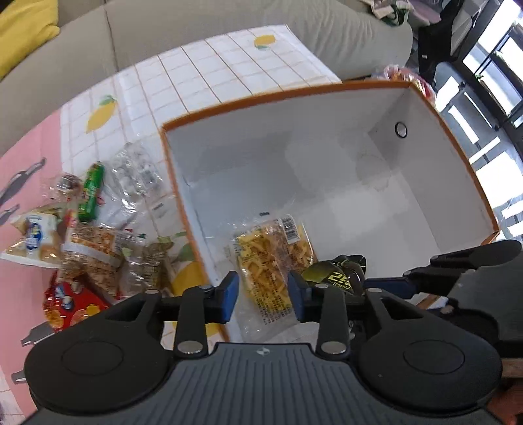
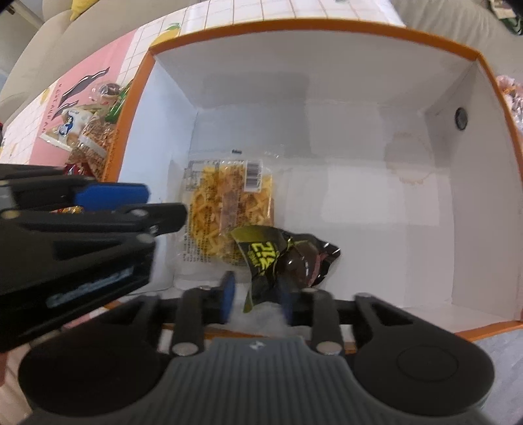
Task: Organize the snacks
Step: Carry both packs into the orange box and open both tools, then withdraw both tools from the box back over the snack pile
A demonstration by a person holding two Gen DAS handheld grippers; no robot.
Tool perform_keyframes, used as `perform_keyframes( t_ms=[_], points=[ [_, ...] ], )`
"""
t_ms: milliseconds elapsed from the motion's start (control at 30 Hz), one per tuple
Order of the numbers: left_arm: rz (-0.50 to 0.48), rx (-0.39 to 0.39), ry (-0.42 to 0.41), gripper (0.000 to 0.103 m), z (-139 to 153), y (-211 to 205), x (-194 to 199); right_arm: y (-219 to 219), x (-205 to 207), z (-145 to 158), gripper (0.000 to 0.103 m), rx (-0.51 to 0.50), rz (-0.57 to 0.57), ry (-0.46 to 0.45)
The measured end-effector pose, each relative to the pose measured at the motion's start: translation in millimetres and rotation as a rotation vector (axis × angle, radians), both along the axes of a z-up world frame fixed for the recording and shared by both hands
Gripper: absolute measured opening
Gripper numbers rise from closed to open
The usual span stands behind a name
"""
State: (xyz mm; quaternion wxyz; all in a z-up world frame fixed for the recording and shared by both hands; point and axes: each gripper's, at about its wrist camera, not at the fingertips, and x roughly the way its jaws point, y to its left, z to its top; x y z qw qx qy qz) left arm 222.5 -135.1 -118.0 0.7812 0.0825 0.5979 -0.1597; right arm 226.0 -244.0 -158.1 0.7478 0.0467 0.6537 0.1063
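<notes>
A white box with an orange rim (image 1: pixel 261 98) (image 2: pixel 294 27) stands on the table. On its floor lies a clear pack of yellow strips (image 1: pixel 271 261) (image 2: pixel 225 212), with a crumpled black packet with yellow lettering (image 1: pixel 336 278) (image 2: pixel 281 258) partly on top of it. My left gripper (image 1: pixel 263 299) hangs over the yellow pack. Its blue pads stand apart on either side of the pack and do not press on it. My right gripper (image 2: pixel 256 297) is open just above the black packet, whose lower corner shows in the gap between the fingers.
Loose snacks lie left of the box on the lemon-print cloth (image 1: pixel 209 65): a green packet (image 1: pixel 91 193), clear bags (image 1: pixel 137 170), a nut pack (image 1: pixel 94 251), a red pack (image 1: pixel 72 304). A beige sofa (image 1: pixel 196 19) runs behind. The two grippers sit close together at the box's near edge.
</notes>
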Motion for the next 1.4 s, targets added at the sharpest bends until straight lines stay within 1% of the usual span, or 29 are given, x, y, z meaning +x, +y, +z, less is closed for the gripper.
perform_keyframes(
  t_ms=[67,100,167,233,333,400,467,533,567,633,667,733,800,833,900,1000,1067,1133,1200,1233,1333,1400],
  points=[
    [0.002,-0.021,-0.025,0.046,10.5,6.6,-4.1,2.2,-2.7,3.2,0.033,-0.027,0.011,-0.029],
    [0.007,-0.035,-0.028,0.046,15.2,9.7,-6.2,3.7,-4.4,5.7,0.034,-0.043,0.016,-0.050],
    [0.021,-0.056,-0.046,0.050,26.1,18.1,-11.3,6.0,-7.9,10.9,0.041,-0.074,0.031,-0.092],
    [0.025,-0.056,-0.089,0.053,37.2,26.2,-18.6,9.4,-11.0,16.4,0.055,-0.100,0.052,-0.130],
    [0.032,-0.085,-0.133,0.054,53.4,44.7,-30.4,11.2,-16.4,26.2,0.065,-0.107,0.079,-0.195],
    [0.046,-0.114,-0.164,0.055,64.0,60.9,-38.2,9.9,-22.2,34.5,0.066,-0.116,0.057,-0.256],
    [0.062,-0.137,-0.213,0.057,73.3,78.4,-46.9,7.8,-30.5,45.4,0.066,-0.139,0.020,-0.340],
    [0.088,-0.149,-0.267,0.062,80.5,97.3,-55.5,7.3,-40.8,57.3,0.071,-0.167,-0.021,-0.434],
    [0.103,-0.152,-0.289,0.063,82.9,107.1,-60.2,7.6,-47.1,64.5,0.073,-0.178,-0.045,-0.485],
    [0.145,-0.158,-0.324,0.064,86.0,125.8,-65.8,8.9,-57.5,76.5,0.075,-0.149,-0.098,-0.548],
    [0.165,-0.163,-0.338,0.065,86.9,134.3,-68.7,10.0,-63.5,83.4,0.075,-0.103,-0.137,-0.577],
    [0.193,-0.180,-0.360,0.070,86.1,152.0,-74.4,15.9,-73.8,94.7,0.076,-0.029,-0.184,-0.628],
    [0.216,-0.195,-0.376,0.072,84.2,168.9,-80.4,30.2,-82.5,103.2,0.077,0.006,-0.197,-0.688],
    [0.232,-0.199,-0.385,0.075,82.1,177.1,-83.2,40.8,-87.9,106.5,0.079,0.016,-0.193,-0.723],
    [0.265,-0.199,-0.394,0.076,78.2,191.9,-91.2,63.0,-95.6,108.1,0.081,0.029,-0.177,-0.772],
    [0.331,-0.208,-0.396,0.077,67.8,212.7,-98.7,99.5,-104.4,102.4,0.081,0.038,-0.144,-0.814],
    [0.373,-0.230,-0.384,0.077,59.7,225.0,-102.5,122.0,-109.9,95.8,0.080,0.041,-0.117,-0.840],
    [0.405,-0.247,-0.369,0.077,50.3,233.9,-104.8,141.1,-115.4,86.6,0.079,0.024,-0.082,-0.865],
    [0.428,-0.249,-0.356,0.077,42.4,238.7,-107.8,159.3,-118.3,75.8,0.079,-0.024,-0.031,-0.873],
    [0.435,-0.247,-0.346,0.077,37.8,239.7,-106.5,166.6,-120.0,70.9,0.076,-0.048,-0.005,-0.871],
    [0.453,-0.245,-0.320,0.078,24.9,243.5,-102.0,179.0,-118.1,57.4,0.071,-0.093,0.056,-0.853],
    [0.471,-0.244,-0.298,0.078,16.8,245.5,-99.3,181.9,-114.4,52.7,0.070,-0.098,0.078,-0.847]
  ],
)
